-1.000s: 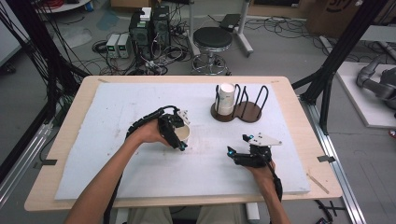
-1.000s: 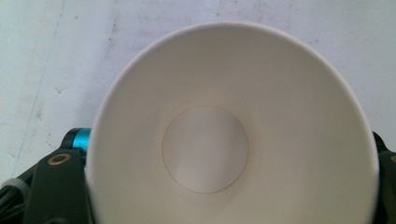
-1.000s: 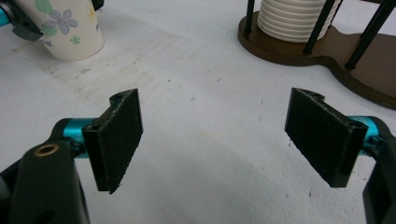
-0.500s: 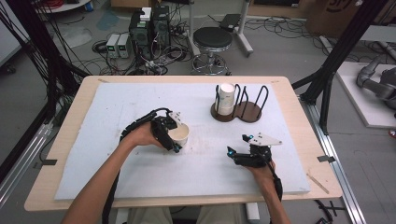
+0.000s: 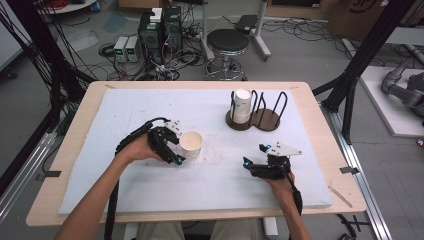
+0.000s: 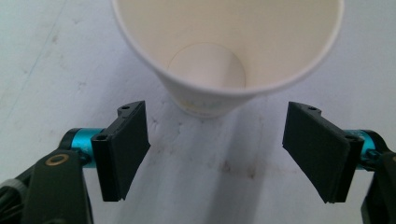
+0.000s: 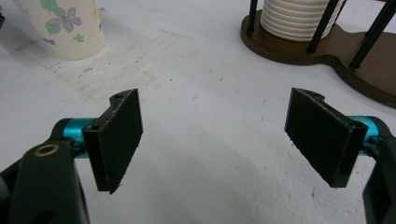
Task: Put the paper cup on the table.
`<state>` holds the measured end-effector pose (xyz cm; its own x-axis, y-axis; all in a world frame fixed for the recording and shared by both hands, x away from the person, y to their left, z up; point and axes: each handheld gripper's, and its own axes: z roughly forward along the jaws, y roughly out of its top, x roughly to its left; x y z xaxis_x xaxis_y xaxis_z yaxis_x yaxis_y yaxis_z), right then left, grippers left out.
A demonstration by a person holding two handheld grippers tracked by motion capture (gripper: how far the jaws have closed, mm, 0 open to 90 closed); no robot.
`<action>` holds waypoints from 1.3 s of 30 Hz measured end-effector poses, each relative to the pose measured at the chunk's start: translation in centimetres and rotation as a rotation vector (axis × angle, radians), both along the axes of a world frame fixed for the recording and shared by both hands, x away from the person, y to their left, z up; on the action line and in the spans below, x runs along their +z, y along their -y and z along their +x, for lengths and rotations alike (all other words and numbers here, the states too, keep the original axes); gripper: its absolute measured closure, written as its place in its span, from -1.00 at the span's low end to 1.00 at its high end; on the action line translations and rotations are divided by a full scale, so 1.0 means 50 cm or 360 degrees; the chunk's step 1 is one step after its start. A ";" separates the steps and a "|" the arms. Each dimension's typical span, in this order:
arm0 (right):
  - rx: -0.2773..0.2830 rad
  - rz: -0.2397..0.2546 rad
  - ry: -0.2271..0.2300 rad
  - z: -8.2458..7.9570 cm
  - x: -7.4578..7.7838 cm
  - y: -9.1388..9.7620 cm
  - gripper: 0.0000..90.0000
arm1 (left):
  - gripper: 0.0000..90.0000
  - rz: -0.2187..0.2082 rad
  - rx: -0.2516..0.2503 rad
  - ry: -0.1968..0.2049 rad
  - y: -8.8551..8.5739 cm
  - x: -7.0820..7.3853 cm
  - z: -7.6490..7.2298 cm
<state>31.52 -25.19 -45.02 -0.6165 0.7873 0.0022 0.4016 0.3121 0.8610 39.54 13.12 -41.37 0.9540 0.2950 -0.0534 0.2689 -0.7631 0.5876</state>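
Covering the wooden table [image 5: 325, 150], a white mat [image 5: 220, 170]

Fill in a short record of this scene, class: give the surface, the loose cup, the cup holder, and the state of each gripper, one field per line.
Surface: white foam sheet on a wooden table
Loose cup: paper cup, upright, empty, flower print on its side
Cup holder: dark wooden stand with black wire loops, stack of white cups in one side
Left gripper: open, just short of the paper cup, not touching it
Right gripper: open, nothing between its jaws
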 end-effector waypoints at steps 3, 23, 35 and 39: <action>0.0004 0.0002 0.0000 0.000 0.000 0.001 -0.56 | -0.50 -0.0056 0.0033 0.0029 -0.028 0.006 -0.017; 0.0008 0.0023 0.0019 -0.003 0.000 0.003 -0.56 | -0.50 -0.0439 0.0459 0.0282 -0.196 -0.043 -0.151; 0.0015 0.0021 0.0082 -0.011 0.000 0.003 -0.56 | -0.51 -0.0761 0.0892 0.0520 -0.247 -0.086 -0.202; 0.0010 0.0042 0.0092 -0.012 0.000 0.006 -0.56 | -0.51 -0.0774 0.0958 0.0562 -0.250 -0.088 -0.209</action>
<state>30.92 -25.48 -45.02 -0.6212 0.7835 -0.0127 0.3493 0.2914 0.8905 29.07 25.61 -45.77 0.6262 0.7789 -0.0346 0.2874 -0.1894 0.9389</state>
